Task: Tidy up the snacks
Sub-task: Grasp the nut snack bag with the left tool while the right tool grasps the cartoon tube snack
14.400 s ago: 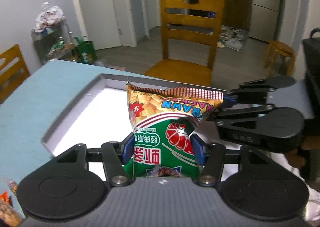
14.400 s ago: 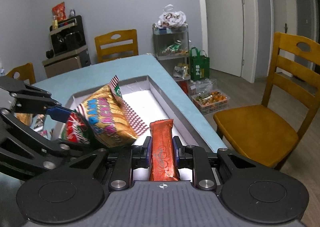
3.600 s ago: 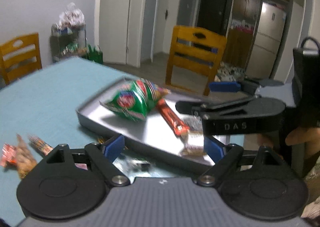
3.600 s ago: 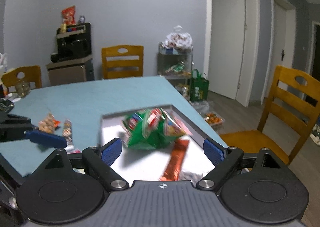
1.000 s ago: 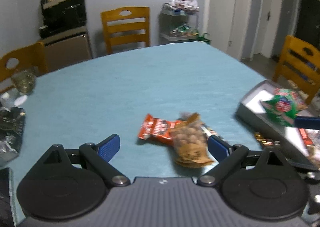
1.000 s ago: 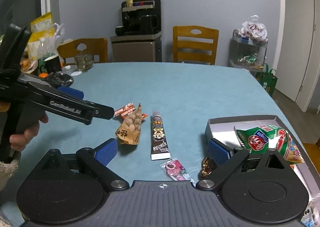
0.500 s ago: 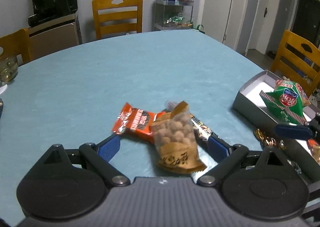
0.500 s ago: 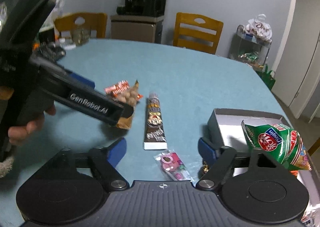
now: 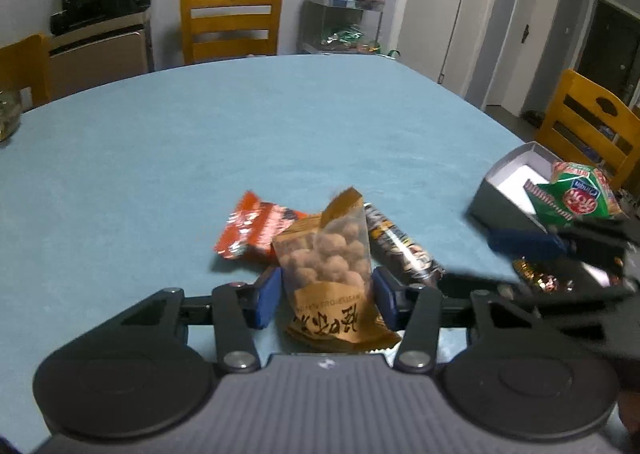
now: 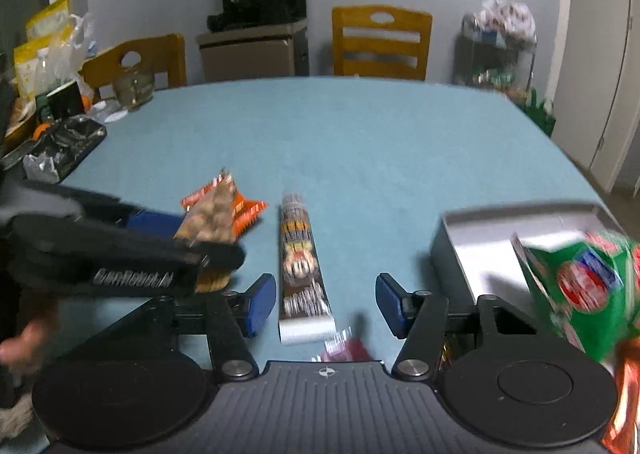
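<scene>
My left gripper (image 9: 327, 296) has its blue pads closed in on both sides of a brown bag of coated peanuts (image 9: 328, 266), which still rests on the blue table. An orange wrapper (image 9: 256, 229) lies behind it. A long dark cookie pack (image 9: 402, 248) lies to its right. My right gripper (image 10: 326, 306) is open, its pads either side of the near end of that cookie pack (image 10: 300, 258), not touching it. The grey tray (image 10: 472, 238) at right holds a green cracker bag (image 10: 580, 286). The left gripper also shows in the right wrist view (image 10: 192, 250).
A small pink candy packet (image 10: 344, 348) lies just under my right gripper. Gold-wrapped sweets (image 9: 536, 276) lie by the tray. A foil-lined tray (image 10: 60, 152) and a glass jar (image 10: 134, 88) stand at the table's far left. Wooden chairs (image 9: 230, 20) ring the table.
My left gripper's jaws have narrowed from wide open onto the peanut bag. My right gripper has moved forward over the cookie pack and its jaws have narrowed somewhat.
</scene>
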Available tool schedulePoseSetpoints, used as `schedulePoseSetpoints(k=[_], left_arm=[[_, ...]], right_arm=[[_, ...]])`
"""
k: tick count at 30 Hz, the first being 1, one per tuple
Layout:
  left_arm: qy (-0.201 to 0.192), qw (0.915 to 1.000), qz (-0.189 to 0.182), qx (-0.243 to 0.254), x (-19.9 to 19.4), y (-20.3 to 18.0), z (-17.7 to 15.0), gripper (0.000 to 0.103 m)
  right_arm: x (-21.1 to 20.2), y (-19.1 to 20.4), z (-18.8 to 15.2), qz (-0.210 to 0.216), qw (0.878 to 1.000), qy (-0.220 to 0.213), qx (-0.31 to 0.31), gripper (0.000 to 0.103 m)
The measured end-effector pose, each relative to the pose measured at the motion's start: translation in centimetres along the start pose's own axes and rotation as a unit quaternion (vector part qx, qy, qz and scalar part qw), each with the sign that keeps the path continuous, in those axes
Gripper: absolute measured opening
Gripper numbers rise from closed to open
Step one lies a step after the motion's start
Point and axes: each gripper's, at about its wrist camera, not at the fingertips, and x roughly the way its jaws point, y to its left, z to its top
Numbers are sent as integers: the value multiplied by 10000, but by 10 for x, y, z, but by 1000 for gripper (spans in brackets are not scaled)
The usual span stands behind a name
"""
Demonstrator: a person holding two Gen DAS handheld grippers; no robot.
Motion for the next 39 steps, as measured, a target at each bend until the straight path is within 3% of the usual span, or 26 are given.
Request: schedulePoseSetpoints(k=[5, 8, 13, 17, 20, 23, 26, 39], left_arm=[[77, 9993, -245, -257, -10, 28, -4, 42], [58, 9996, -179, -207, -10, 38, -1, 41], [71, 9993, -207, -293, -10, 48, 0, 41], [36, 9995, -176, -245, -12, 45, -2, 41], [18, 9995, -179, -255, -12, 43, -7, 41], [5, 9995, -176, -245, -13, 43, -8, 41], [-2, 9996, -176, -235, -13, 42, -9, 41], [-59, 9999, -55, -64, -19, 34, -10, 39]], right_arm=[[22, 8, 8, -7, 9999, -109, 25, 55], [37, 16, 10, -104, 9999, -85, -70, 55], [54, 22, 13, -195, 9997, -28, -127, 44], [59, 25, 13, -201, 9997, -21, -103, 40], [58, 26, 12, -166, 9998, -46, -143, 27], [57, 26, 13, -173, 9998, -48, -86, 26], [51, 23, 13, -191, 9998, 14, 81, 25], [-23, 15, -6, -362, 9969, -690, 110, 25]])
